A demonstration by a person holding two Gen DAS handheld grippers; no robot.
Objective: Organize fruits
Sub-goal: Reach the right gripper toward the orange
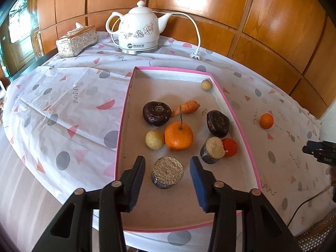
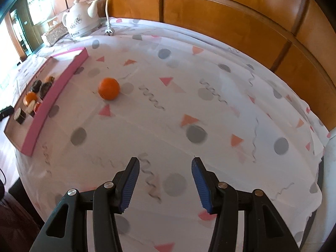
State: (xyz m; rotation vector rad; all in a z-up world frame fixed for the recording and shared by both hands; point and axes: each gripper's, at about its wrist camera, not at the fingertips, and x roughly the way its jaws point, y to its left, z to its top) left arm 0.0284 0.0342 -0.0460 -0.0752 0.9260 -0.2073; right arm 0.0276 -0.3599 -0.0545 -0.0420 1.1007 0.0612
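Note:
A pink-rimmed tray (image 1: 126, 109) holds an orange with a stem (image 1: 178, 135), a carrot (image 1: 187, 107), two dark round pieces (image 1: 156, 113), pale round fruits (image 1: 154, 139), a small red fruit (image 1: 230, 147) and two short dark cylinders with pale cut tops. My left gripper (image 1: 168, 159) is open over the tray's near end. The nearer cylinder (image 1: 167, 175) stands between its fingers, with a gap on each side. A small orange (image 2: 108, 88) lies alone on the cloth right of the tray (image 2: 52, 96). My right gripper (image 2: 166, 161) is open above bare cloth, well short of it.
A white electric kettle (image 1: 139, 31) and a tissue box (image 1: 76, 41) stand at the back, with the kettle's cord and plug (image 1: 194, 55) lying behind the tray. Wooden wall panels close off the far side. The patterned cloth drops over the table's near and right edges.

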